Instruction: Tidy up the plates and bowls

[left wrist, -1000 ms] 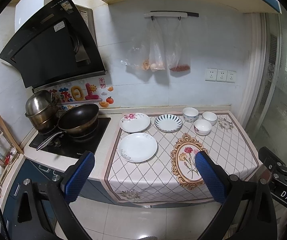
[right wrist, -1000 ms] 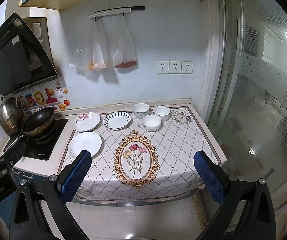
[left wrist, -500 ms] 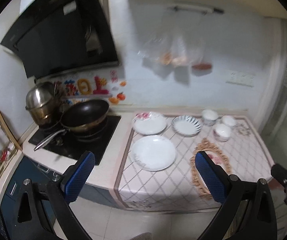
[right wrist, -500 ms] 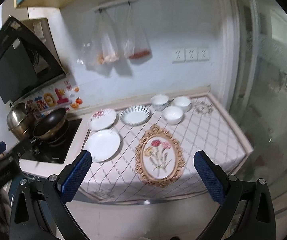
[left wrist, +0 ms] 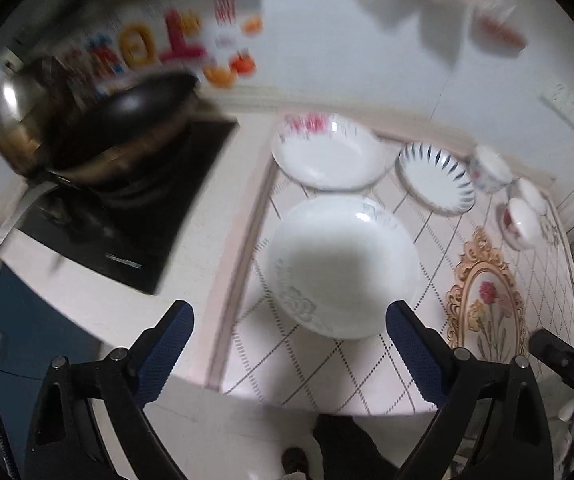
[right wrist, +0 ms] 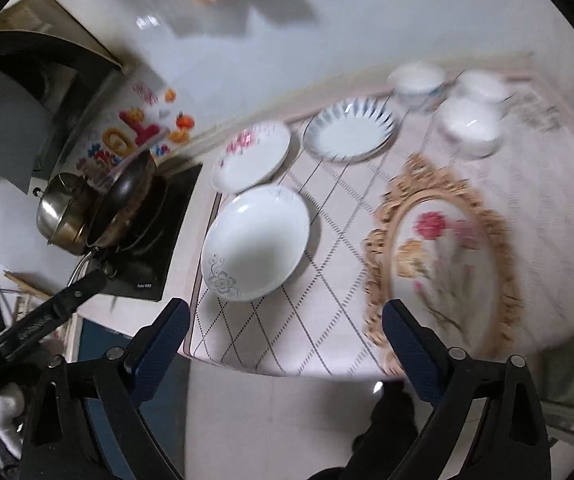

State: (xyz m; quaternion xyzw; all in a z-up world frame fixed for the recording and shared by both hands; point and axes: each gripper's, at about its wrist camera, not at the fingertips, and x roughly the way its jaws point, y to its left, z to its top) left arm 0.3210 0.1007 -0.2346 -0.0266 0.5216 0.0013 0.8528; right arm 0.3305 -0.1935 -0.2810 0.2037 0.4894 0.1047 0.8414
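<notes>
Both views were motion-blurred. Far left: steel pot and black wok sat on the dark cooktop, touching each other. Right of the cooktop, on the patterned mat: plain white plate nearest the front edge, pink-flower plate just behind it, blue-striped plate beside that one. Further right, three small bowls were clustered near the back wall, close together; contact between them not resolvable. Gold-framed flower print sat on the mat in front of the bowls. Left gripper was spread wide and empty, above the front edge, white plate ahead between its fingers. Right gripper was likewise spread wide, holding nothing, over the mat's front edge.
</notes>
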